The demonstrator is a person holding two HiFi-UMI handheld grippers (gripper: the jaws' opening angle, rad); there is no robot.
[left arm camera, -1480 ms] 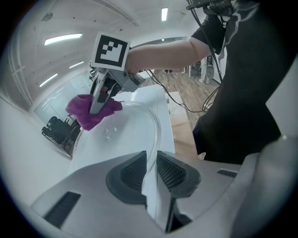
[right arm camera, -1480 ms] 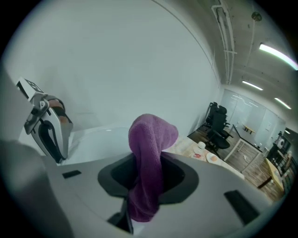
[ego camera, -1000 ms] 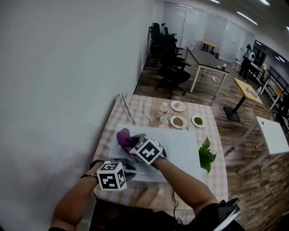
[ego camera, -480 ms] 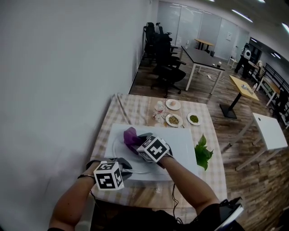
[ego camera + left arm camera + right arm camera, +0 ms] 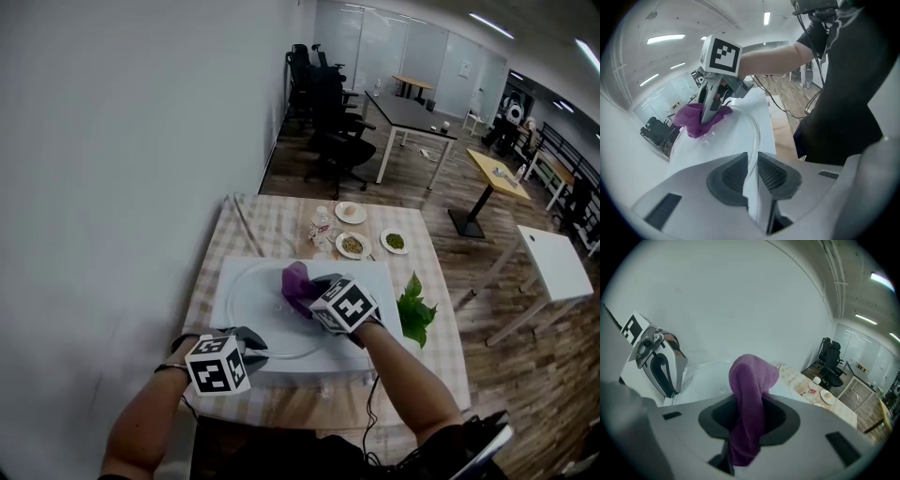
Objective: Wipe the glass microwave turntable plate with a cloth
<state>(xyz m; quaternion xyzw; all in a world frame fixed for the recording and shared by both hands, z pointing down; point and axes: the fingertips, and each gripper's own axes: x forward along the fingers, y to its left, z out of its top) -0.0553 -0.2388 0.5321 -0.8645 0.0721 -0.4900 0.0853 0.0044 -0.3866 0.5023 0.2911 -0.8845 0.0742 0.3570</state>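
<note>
1. Head view: The plate point(image 5: 258, 300) lay flat on a white board point(image 5: 380, 281) in the desk's point(image 5: 272, 220) near half, closer to the left edge. The left gripper point(image 5: 255, 345) met the plate's near-left rim. The right gripper point(image 5: 309, 298) pressed a purple cloth point(image 5: 298, 281) onto the plate's right side. Small dishes point(image 5: 352, 246) sat by the far edge and a leaf point(image 5: 413, 309) by the right edge.
2. Left gripper view: The left gripper point(image 5: 752, 176) stood narrow, its pads clamped on the rim of the plate point(image 5: 726, 136). Beyond it, the right gripper point(image 5: 707, 118) bore down on the cloth point(image 5: 691, 125).
3. Right gripper view: The right gripper point(image 5: 747, 427) pinched the cloth point(image 5: 750, 380), which bunched up between its pads. The left gripper point(image 5: 661, 366) sat at the rim of the plate point(image 5: 703, 376).
</note>
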